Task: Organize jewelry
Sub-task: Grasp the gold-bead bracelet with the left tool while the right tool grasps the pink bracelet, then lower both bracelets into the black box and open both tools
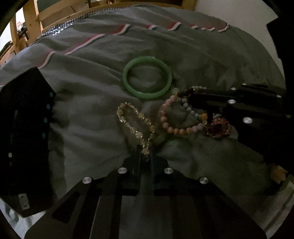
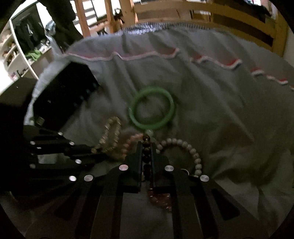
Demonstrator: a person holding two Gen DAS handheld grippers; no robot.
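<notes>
Several bracelets lie on a grey bedspread (image 1: pixel 88 117). My left gripper (image 1: pixel 146 152) is shut on one end of a clear crystal bead bracelet (image 1: pixel 136 121), which also shows in the right wrist view (image 2: pixel 112 136). My right gripper (image 2: pixel 146 147) is shut on a dark brown bead bracelet (image 2: pixel 146 156), and shows in the left wrist view (image 1: pixel 193 95). A green jade bangle (image 1: pixel 148 77) lies flat beyond both, seen too in the right wrist view (image 2: pixel 151 108). A pink bead bracelet (image 1: pixel 176 117), a pale bead bracelet (image 2: pixel 183 149) and a dark red one (image 1: pixel 218 126) lie by the right gripper.
A black jewelry box (image 1: pixel 25 132) with small turquoise studs sits on the bedspread at the left, also in the right wrist view (image 2: pixel 64 95). A wooden bed frame (image 2: pixel 202 16) runs along the back. White shelves (image 2: pixel 22 55) stand at far left.
</notes>
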